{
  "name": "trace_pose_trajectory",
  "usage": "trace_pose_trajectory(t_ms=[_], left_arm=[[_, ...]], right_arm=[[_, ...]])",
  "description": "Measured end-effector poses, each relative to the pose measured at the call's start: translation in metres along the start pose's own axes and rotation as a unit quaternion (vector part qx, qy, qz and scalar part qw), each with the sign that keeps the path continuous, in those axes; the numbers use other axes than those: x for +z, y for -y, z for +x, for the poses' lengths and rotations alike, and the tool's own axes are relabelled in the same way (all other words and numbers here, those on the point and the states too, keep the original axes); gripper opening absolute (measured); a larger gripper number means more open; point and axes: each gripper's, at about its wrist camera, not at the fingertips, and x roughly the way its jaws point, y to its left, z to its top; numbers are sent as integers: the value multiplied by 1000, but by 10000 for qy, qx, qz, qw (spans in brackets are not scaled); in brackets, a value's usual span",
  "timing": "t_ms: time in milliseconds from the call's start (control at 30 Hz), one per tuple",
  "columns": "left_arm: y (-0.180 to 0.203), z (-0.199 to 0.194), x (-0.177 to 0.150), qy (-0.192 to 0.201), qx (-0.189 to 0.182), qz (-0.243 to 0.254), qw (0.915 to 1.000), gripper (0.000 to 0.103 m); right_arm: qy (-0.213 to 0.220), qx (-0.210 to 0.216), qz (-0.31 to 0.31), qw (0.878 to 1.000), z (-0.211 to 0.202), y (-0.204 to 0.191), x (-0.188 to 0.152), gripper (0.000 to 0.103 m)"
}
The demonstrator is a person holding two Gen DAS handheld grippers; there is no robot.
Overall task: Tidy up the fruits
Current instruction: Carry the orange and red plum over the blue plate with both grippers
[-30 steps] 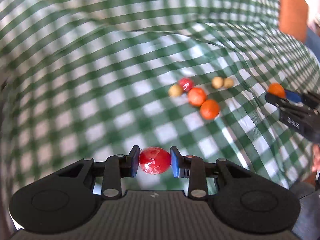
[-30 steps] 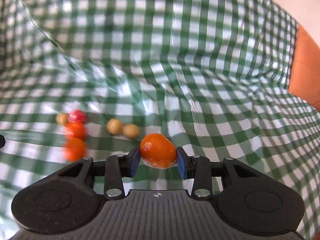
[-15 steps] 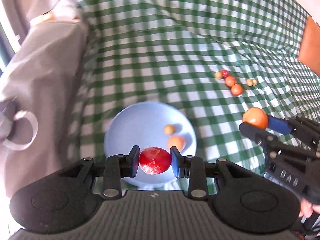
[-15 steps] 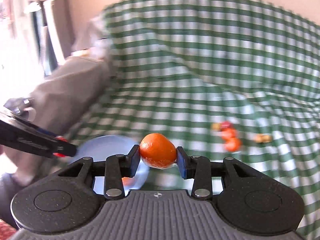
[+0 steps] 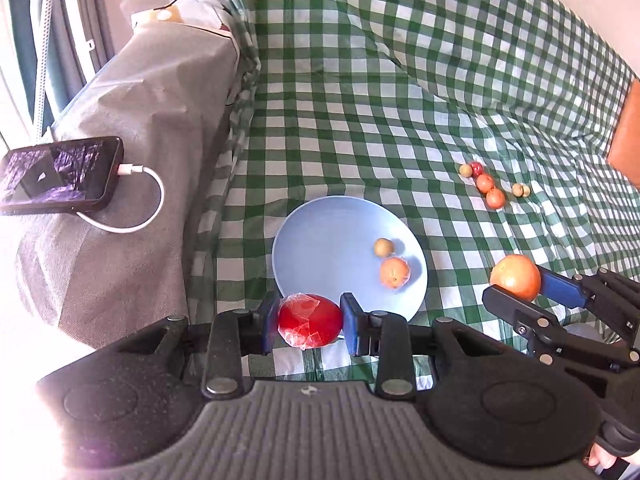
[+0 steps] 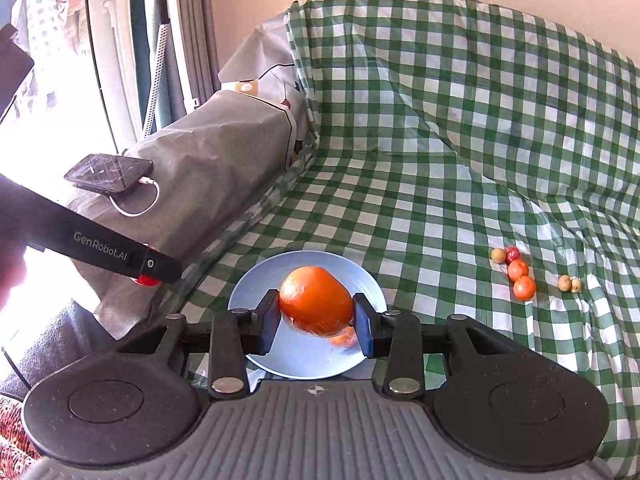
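Note:
My left gripper (image 5: 309,322) is shut on a red fruit (image 5: 310,320) wrapped in film, held over the near rim of a light blue plate (image 5: 320,232). The plate holds a small orange fruit (image 5: 394,273) and a small tan fruit (image 5: 383,247). My right gripper (image 6: 316,322) is shut on an orange fruit (image 6: 316,300) above the same plate (image 6: 256,292); it also shows in the left wrist view (image 5: 516,282). Several small fruits (image 5: 490,188) lie loose on the checked cloth to the right, also seen in the right wrist view (image 6: 518,274).
A green checked cloth (image 5: 400,100) covers the surface. To the left a grey covered block (image 5: 132,120) carries a phone (image 5: 60,176) with a white charging cable (image 5: 136,220). An orange-brown cushion (image 5: 626,132) is at the far right.
Both grippers have swung left from the loose fruit pile to the blue plate, each still holding its fruit. The plate, the grey block and the phone have come into view.

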Motion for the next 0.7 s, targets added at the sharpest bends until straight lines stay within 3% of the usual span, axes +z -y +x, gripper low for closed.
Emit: trace_pose_trajectory(t_ms=[367,700], left_arm=[[-2,15,15,-25,-15,-68,10000,36],[-1,67,37,-253,83,-32,9996,36]], right_arm=[[0,70,-154,9999,22,-2,9,40],[-358,148,-230,9990,73,2,10,40]])
